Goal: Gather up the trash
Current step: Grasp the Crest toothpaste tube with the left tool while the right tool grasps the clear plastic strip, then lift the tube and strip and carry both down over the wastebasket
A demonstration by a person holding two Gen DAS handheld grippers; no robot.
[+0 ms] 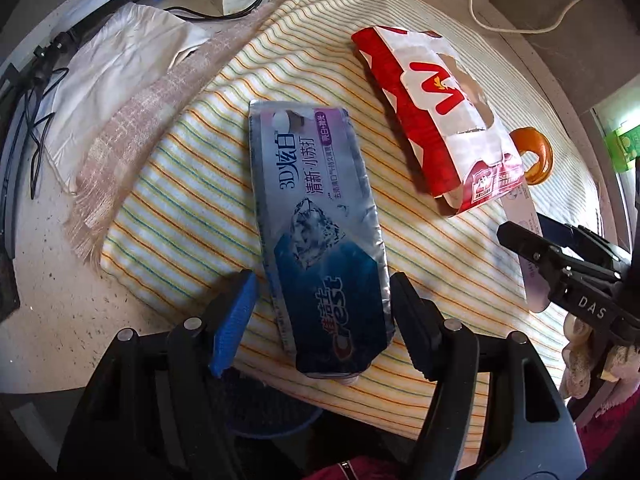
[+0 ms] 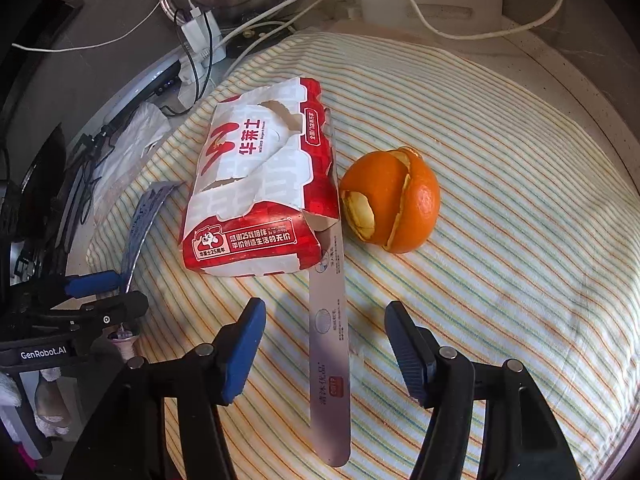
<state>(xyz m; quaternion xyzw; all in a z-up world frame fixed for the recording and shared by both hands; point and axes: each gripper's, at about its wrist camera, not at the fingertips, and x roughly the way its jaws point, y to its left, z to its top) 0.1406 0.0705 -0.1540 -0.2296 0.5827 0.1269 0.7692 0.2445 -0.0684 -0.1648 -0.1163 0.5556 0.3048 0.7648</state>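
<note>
Striped cloth spread over the round table, torn red-and-white Wallace's food box mid-cloth, flattened Crest toothpaste tube between spread left gripper jaws, apparently unpinched, long paper strip between spread right gripper jaws, untouched, orange peel just beside the box.

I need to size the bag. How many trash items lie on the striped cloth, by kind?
Toothpaste tube: 1
Red paper box: 1
Orange peel: 1
Flat paper strip: 1
Total: 4
</note>
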